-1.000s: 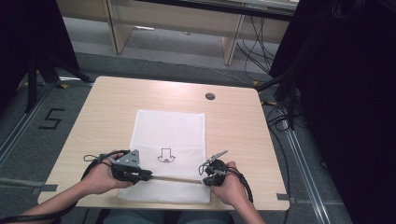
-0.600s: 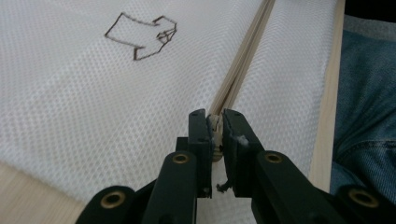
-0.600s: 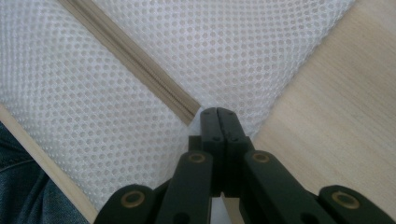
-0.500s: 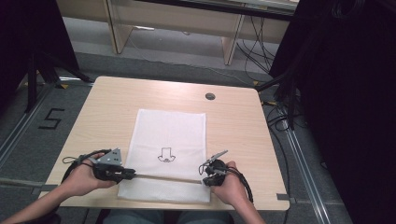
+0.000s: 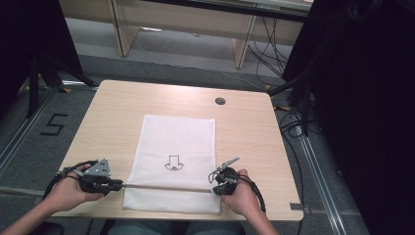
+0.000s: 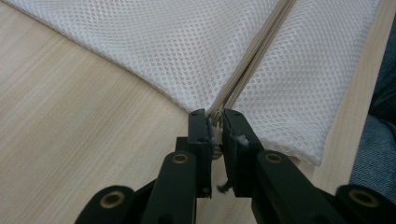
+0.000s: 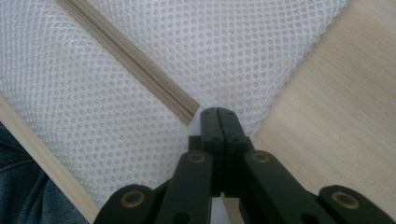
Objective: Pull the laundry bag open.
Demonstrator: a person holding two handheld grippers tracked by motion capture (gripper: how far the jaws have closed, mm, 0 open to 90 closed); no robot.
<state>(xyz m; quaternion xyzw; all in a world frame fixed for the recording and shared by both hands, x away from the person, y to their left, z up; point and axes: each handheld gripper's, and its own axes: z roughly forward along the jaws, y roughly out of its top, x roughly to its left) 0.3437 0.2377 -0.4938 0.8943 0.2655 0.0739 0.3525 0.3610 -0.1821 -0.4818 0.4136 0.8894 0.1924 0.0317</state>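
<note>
Even soft overhead light, pale wooden table [image 5: 122,112] brightly lit, dark surroundings, high view slightly soft, close-ups sharp.

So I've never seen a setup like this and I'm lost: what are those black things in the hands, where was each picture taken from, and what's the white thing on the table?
No robot here: a person holds a hand-held claw in each hand. The high view looks down on the wooden table. There you see the left claw and the right claw at either end of a tan zipper. The zipper runs across the near end of a white mesh bag lying flat.

The other two pictures come from cameras riding on the claws, looking along their black jaws. The left claw pinches the zipper's end. The right claw is shut on the mesh at the bag's other edge.
</note>
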